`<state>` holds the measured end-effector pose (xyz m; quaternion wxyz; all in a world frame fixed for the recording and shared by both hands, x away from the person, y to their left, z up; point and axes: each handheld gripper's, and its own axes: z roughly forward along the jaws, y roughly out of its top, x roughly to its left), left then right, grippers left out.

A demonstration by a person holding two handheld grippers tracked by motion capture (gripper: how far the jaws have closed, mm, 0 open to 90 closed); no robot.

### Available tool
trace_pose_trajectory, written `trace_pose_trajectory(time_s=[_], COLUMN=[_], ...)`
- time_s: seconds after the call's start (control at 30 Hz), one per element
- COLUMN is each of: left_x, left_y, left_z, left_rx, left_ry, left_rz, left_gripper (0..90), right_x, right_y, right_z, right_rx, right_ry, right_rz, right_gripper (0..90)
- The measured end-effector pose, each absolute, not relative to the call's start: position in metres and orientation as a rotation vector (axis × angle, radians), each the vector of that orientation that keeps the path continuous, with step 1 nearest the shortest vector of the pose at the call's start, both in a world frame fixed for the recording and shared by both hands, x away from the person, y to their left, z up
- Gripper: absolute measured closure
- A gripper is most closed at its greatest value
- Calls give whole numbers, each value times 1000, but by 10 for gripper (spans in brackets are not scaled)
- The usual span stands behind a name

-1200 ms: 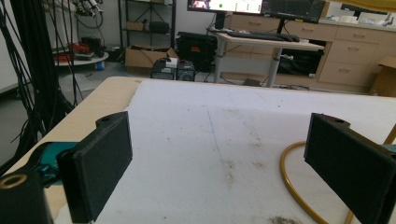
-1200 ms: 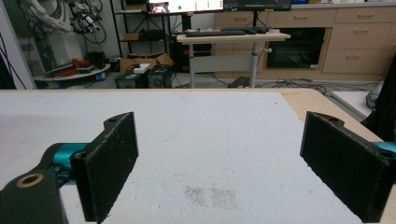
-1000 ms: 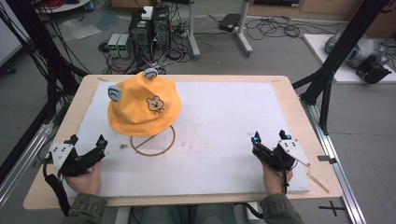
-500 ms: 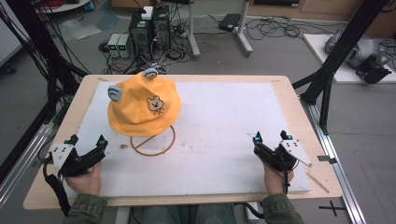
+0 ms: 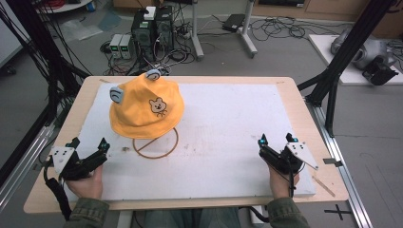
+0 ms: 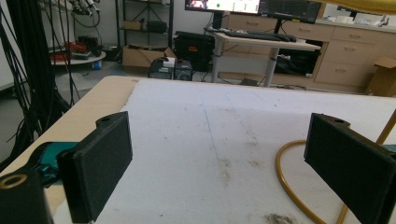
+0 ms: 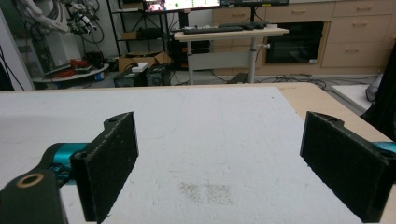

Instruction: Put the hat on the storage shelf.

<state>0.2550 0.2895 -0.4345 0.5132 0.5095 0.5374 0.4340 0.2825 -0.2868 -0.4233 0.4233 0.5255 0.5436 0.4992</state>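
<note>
Nothing moved since prior frames. Left gripper (image 5: 88, 145) & right gripper (image 5: 277, 140) jaws spread, empty, resting on tabletop (image 5: 228, 118); yellow hat (image 5: 145, 107) ahead-right of left gripper.

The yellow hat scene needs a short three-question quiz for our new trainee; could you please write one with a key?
1. True or false: the yellow hat lies flat on the white mat.
2. Which gripper is nearer the hat? A) the left gripper B) the right gripper
3. Fill in: in each gripper view the two black jaws stand ____, with nothing between them.

Key
1. False: it sits raised on a stand whose ring base rests on the mat.
2. A
3. Apart (open); the left gripper view shows part of the ring base ahead.
</note>
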Motion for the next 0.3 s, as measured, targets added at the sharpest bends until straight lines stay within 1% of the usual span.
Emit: trace_pose_trajectory(time_s=[0.3], left_x=[256], left_y=[291], left_z=[-437], left_rx=[1233], left_ry=[1298], left_rz=[1033], left_gripper=[81], right_x=[285], right_y=[-289], right_z=[-426], right_rx=[1318], right_ry=[1364], right_rz=[1238], right_gripper=[111])
